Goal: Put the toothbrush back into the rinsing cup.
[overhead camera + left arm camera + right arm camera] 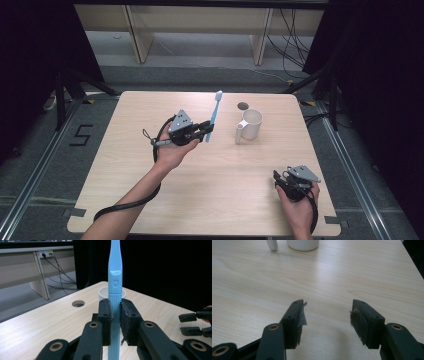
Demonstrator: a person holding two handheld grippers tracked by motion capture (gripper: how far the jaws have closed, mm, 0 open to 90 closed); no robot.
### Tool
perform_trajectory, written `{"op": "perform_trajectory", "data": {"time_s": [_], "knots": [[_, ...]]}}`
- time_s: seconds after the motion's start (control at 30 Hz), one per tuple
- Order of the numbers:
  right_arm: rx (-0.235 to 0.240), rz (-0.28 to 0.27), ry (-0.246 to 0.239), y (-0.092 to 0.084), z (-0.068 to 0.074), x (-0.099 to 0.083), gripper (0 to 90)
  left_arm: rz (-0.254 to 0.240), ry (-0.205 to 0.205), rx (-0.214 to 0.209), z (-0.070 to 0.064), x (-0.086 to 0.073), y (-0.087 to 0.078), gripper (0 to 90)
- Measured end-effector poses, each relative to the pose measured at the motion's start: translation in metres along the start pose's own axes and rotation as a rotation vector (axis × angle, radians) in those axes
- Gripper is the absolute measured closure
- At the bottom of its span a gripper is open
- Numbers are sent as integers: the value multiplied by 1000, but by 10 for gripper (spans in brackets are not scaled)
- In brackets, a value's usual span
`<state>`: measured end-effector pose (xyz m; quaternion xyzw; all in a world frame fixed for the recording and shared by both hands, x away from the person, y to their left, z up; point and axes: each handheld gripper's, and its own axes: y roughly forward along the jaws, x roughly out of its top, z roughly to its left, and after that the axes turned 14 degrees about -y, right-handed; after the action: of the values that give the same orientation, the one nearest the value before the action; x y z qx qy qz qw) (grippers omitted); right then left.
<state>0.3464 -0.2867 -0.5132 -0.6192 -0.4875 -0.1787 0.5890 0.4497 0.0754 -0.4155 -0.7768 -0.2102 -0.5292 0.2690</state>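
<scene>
The left gripper is seen at table centre-left, raised above the light wooden table, its pads pressed onto the ribbed handle of a slim light-blue plastic toothbrush; in the left gripper view the toothbrush is held upright btwn the black pads, w/ the lower end of the handle hanging below the grip. Just to the right, the white ceramic mug w/ side handle stands upright on the table, near the brush but apart from it; a small round hole in the tabletop lies just behind it. Judged risks: 1) the grip is taken on a narrow handle, so the brush may pivot or slip in the pads if it is knocked against the mug rim; 2) the mug may be tipped or pushed, as nothing steadies it, if the handle end is lowered off-centre; 3) if the brush is released while tilted, it may fall outside the mug. At far right, near the table's front edge, the right gripper is held w/ jaws spread and nothing btwn them, well apart from the mug, so no bracing is provided.
</scene>
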Motion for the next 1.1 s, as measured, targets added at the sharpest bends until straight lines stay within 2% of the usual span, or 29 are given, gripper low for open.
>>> {"op": "perform_trajectory", "data": {"time_s": [0.3, 0.43, 0.47, 0.5, 0.53, 0.57, 0.63, 0.67, 0.7, 0.77, 0.8, 0.9, 0.93, 1.07, 1.1], "knots": [[4, 8, 9, 0, 1, 0, 448, -31, -16, -4, 3, 1, 2, 787], [2, 2, -1, 0, 0, 0, 448, -43, -11, -8, 3, 1, 3, 787], [9, 20, 40, -1, 3, 1, 448, -46, -12, -9, 3, 1, 3, 787], [8, 16, 25, -1, 2, 1, 448, -48, -13, -11, 3, 1, 3, 787], [-5, -4, -20, 0, -1, 0, 448, -47, -11, -13, 3, 1, 4, 787], [4, 8, 18, 0, 3, 0, 448, -49, -12, -14, 3, 1, 4, 787], [0, 5, 3, 1, 2, 0, 448, -54, -15, -20, 2, 1, 4, 787], [-12, -6, -41, 1, -1, 0, 448, -57, -14, -19, 2, 1, 4, 787], [-4, 5, -6, 1, 2, 1, 449, -57, -13, -19, 3, 1, 4, 787], [-4, 5, -9, 1, 2, 0, 449, -57, -10, -19, 3, 1, 5, 787], [-12, -1, -34, 1, 0, 0, 449, -57, -8, -19, 3, 1, 5, 787], [-12, -2, -37, 1, 0, 0, 449, -61, -6, -21, 3, 1, 7, 787], [-2, 8, 0, 1, 3, 1, 449, -66, -7, -23, 2, 1, 7, 787], [-6, 7, -7, 1, 2, 1, 449, -79, -2, -30, 0, 2, 10, 787], [-12, -4, -38, 1, -1, 0, 449, -82, -4, -32, 0, 3, 10, 787]]}}
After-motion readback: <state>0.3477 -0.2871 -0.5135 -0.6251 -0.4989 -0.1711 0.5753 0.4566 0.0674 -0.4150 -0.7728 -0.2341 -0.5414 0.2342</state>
